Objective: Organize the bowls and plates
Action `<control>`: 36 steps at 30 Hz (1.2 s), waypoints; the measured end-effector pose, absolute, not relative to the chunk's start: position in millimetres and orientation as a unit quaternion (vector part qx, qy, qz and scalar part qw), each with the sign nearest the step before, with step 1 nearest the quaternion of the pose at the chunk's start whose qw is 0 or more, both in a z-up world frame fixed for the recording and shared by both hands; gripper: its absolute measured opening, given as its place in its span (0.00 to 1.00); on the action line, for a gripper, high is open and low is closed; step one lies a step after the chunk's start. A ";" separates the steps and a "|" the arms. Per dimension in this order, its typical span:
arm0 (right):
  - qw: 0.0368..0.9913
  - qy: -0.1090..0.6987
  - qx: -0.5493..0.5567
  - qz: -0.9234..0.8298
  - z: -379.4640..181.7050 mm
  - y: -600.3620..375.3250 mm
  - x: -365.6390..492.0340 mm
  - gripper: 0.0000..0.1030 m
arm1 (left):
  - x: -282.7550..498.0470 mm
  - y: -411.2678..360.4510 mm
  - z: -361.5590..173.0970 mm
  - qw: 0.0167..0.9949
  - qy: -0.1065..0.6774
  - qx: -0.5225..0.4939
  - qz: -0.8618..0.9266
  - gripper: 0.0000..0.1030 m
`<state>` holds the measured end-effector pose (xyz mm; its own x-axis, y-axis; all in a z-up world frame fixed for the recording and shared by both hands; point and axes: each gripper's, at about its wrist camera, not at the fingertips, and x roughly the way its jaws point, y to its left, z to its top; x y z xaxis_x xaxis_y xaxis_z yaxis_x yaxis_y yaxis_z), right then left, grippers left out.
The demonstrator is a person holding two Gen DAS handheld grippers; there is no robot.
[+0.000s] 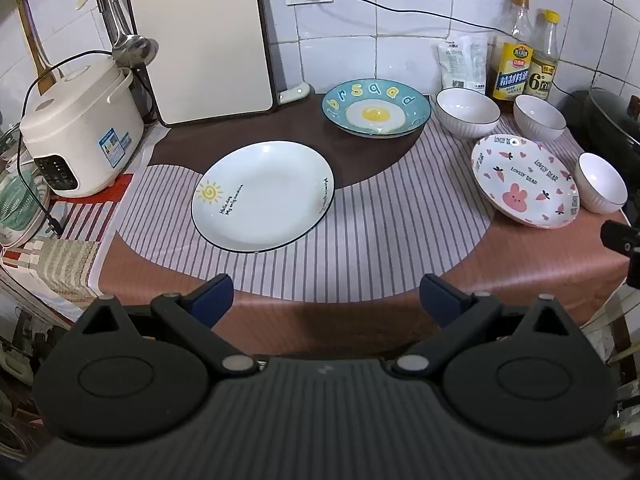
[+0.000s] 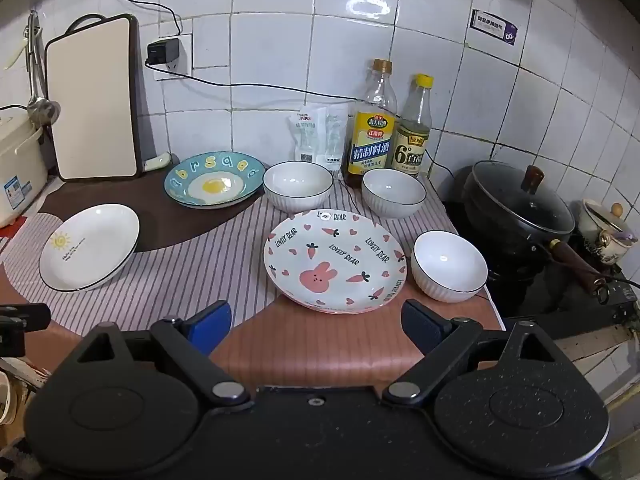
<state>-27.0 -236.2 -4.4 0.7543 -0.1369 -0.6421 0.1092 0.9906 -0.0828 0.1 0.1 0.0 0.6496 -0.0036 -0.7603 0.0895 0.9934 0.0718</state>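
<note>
Left wrist view: left claw point(image 1: 326, 300) spread wide, empty, hovering off the tabletop's point(image 1: 360, 248) front edge; sun plate point(image 1: 262, 196) mid-tabletop, egg plate point(image 1: 376, 108) behind, unstacked.

Right wrist view: right claw point(image 2: 316, 324) apart, empty; bunny plate point(image 2: 334, 260) near front edge, three bowls point(image 2: 298, 186) scattered beside it. Nothing organized yet.

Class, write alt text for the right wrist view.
An open hand-held gripper hovers over a kitchen counter before a pink rabbit plate, with three white bowls around it. A fried-egg plate and a sun plate lie to the left.
</note>
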 end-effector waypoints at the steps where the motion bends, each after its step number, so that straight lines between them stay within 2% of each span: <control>1: 0.937 0.342 -0.016 -0.065 -4.7 -237.0 -27.8 0.92 | 0.1 0.1 0.0 0.906 0.419 0.052 -0.025 0.98; 12: 0.943 0.325 -0.027 -0.069 5.8 -236.5 -35.4 0.92 | -4.2 4.1 -1.8 0.912 0.407 0.044 -0.029 0.97; 36: 0.953 0.294 -0.006 -0.067 -7.9 -245.6 -48.1 0.92 | -15.3 -1.7 -1.8 0.924 0.379 0.047 -0.010 0.98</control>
